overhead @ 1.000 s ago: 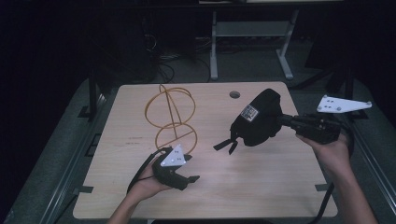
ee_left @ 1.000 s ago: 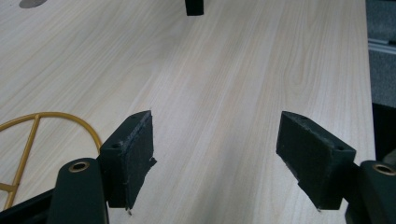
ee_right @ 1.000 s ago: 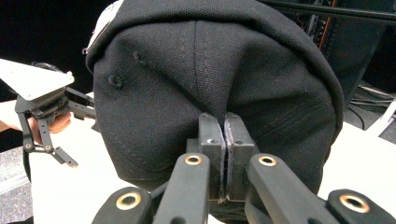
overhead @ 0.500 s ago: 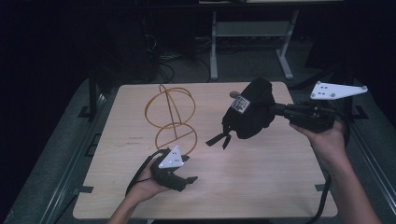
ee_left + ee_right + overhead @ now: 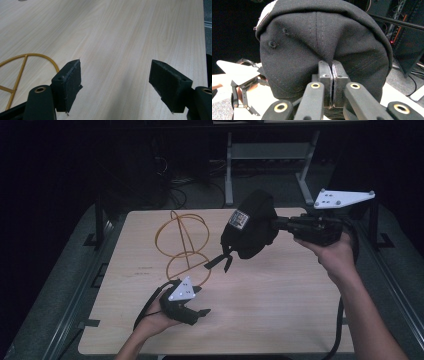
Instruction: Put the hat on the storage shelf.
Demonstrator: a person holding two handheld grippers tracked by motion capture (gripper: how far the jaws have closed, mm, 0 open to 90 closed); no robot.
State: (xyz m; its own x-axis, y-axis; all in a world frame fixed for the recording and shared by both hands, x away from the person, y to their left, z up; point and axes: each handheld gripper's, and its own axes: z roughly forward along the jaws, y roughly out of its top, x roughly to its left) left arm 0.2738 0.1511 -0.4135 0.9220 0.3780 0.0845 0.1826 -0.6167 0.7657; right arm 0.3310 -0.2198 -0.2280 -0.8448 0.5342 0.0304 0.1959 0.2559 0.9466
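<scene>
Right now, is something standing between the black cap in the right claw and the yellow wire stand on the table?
Nothing visible does. The right claw is shut on the black cap, held in the air just right of the yellow wire stand. The left claw rests open on the table, nearer the person than the stand.

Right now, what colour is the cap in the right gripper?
Black cap, clearest in the right gripper view.

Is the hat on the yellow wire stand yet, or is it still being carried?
Still being carried. Done: the right gripper has its fingers shut on the black cap, lifted off the table. In hand: the cap hangs in the air beside the yellow wire stand. Left: probably setting it on the stand. The left gripper waits open near the stand's base.
</scene>
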